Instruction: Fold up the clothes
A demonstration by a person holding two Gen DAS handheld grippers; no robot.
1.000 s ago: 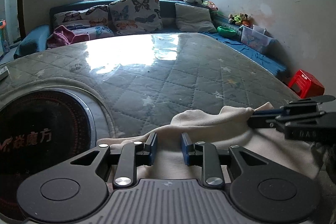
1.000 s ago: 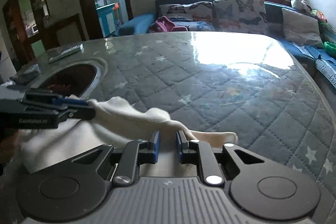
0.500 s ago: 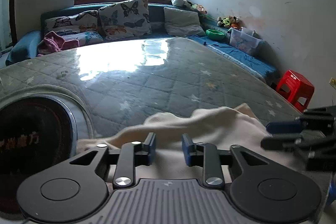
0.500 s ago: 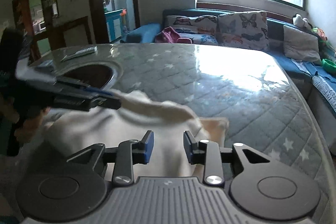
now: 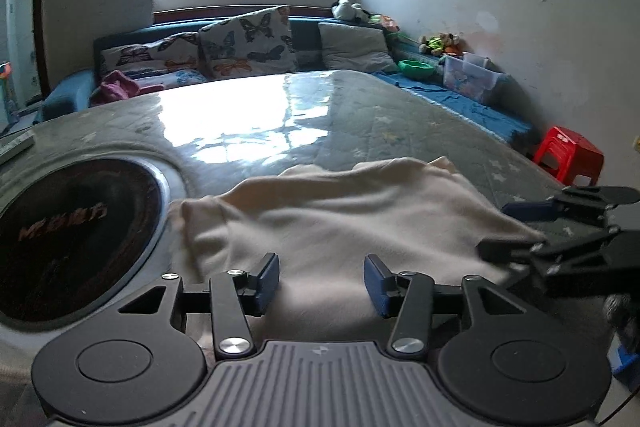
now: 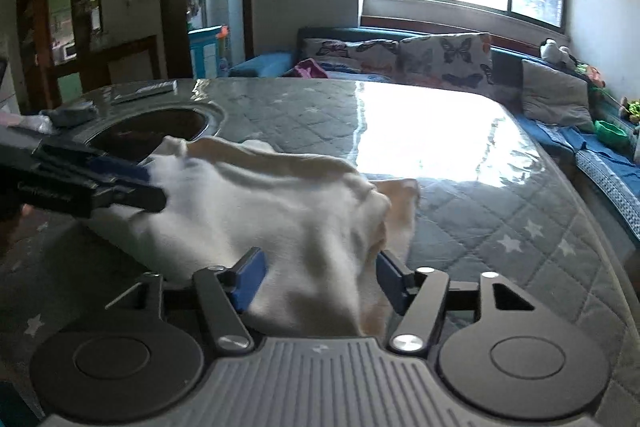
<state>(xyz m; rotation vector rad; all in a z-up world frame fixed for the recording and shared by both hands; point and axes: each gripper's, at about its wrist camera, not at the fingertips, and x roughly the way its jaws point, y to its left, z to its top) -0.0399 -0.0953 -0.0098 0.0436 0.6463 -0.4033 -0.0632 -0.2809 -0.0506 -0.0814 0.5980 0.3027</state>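
Table (image 5: 400, 123): large, covered in a quilted grey star-print cover under a glossy clear sheet. The round recess (image 5: 76, 239) at its left holds a dark disc with lettering; nothing else shows inside it.

Garment (image 5: 340, 219): cream, lying slack on the near edge of the table, beside the recess rim. 1 second ago it was pinched in both grippers and drawn up in a ridge between them; now it has dropped into a broad, rumpled, roughly rectangular heap.

Left gripper (image 5: 321, 279): jaws opening, about half spread. Cloth lies between and under the blue pads, but they do not press on it.

Right gripper (image 6: 320, 277): jaws opening, a bit wider than half. A fold of cloth bulges up between the pads; no pinch visible.

Reading: both holds have been let go, so 1 fold looks laid down. Edges are uneven; smoothing or a further fold probably remains.

Clear plastic bin (image 5: 472, 77) by the far wall: contents colourful, too small to identify. Green bowl (image 5: 417, 68) beside it: contents not visible.
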